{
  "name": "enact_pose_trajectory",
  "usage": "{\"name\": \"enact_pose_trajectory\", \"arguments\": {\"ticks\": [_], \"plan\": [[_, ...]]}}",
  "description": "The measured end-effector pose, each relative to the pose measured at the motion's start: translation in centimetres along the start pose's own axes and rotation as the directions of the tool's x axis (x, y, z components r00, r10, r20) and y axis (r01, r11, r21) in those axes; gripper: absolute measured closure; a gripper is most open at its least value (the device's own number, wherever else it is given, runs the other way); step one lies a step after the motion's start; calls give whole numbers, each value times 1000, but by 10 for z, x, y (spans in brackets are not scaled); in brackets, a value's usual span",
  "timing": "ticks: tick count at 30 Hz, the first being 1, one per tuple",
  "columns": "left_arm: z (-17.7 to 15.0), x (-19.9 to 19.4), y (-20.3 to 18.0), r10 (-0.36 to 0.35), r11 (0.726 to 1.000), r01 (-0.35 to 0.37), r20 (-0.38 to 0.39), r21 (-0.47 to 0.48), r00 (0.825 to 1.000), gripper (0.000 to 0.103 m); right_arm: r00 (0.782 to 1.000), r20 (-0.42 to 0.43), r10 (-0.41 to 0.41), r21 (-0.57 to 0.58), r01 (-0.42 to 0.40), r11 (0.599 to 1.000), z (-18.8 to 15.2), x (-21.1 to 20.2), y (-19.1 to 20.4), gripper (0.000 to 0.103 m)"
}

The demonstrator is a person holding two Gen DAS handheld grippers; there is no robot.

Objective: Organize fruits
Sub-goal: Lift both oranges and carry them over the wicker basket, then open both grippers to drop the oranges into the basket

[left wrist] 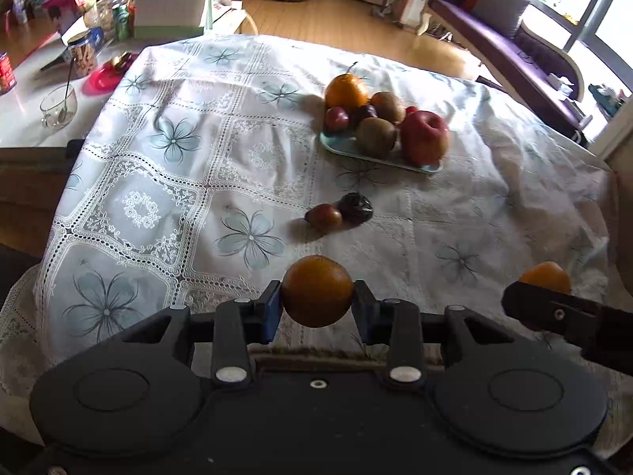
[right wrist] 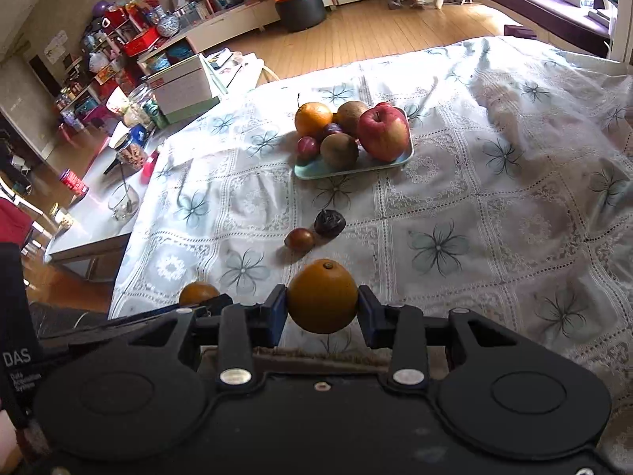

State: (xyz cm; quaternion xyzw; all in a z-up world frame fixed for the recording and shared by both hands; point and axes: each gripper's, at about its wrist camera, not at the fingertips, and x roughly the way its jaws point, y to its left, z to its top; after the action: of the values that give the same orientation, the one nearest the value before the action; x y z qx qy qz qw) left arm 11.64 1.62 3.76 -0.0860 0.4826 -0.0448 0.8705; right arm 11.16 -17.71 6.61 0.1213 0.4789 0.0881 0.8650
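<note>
A flowered tablecloth (left wrist: pixel 166 182) fills both frames; wood floor and a purple sofa (left wrist: pixel 510 35) lie upper right. The tray (right wrist: pixel 312 172) of fruit sits centre. Only the right view shows cluttered shelves (right wrist: pixel 118 51) upper left. A plum (left wrist: pixel 325 217) and dark fruit (left wrist: pixel 356 206) lie before the tray. Each gripper, left (left wrist: pixel 316 303) and right (right wrist: pixel 322 303), pinches an orange (left wrist: pixel 316 291) (right wrist: pixel 322 295).

Orange (left wrist: pixel 548 275), right of the left wrist frame: lower half hidden behind the right gripper (left wrist: pixel 554 308).
Small red fruit (left wrist: pixel 411 110) on the tray (left wrist: pixel 340 146): mostly concealed behind the apple (left wrist: pixel 425 136).
Shelf items (right wrist: pixel 118 39), upper left of the right wrist frame: too small to be identified.
</note>
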Motion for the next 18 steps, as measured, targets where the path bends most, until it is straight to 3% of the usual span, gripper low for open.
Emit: {"name": "enact_pose_trajectory", "arguments": {"ticks": [4, 10, 15, 18], "plan": [[-31, -15, -13, -17, 998, 16, 12, 69, 1000, 57, 998, -57, 31, -17, -33, 999, -35, -13, -7, 64], [-67, -12, -16, 8, 995, -5, -25, 99, 1000, 57, 990, -140, -24, -39, 19, 999, -78, -8, -20, 64], [-87, -5, -15, 126, 984, -125, -3, 127, 992, 57, 983, -157, -100, -69, 90, 994, -90, 6, -18, 64], [-89, 4, -11, 137, 984, -133, -29, 120, 990, 57, 980, -154, -129, -89, 116, 989, -93, 10, -15, 64]]}}
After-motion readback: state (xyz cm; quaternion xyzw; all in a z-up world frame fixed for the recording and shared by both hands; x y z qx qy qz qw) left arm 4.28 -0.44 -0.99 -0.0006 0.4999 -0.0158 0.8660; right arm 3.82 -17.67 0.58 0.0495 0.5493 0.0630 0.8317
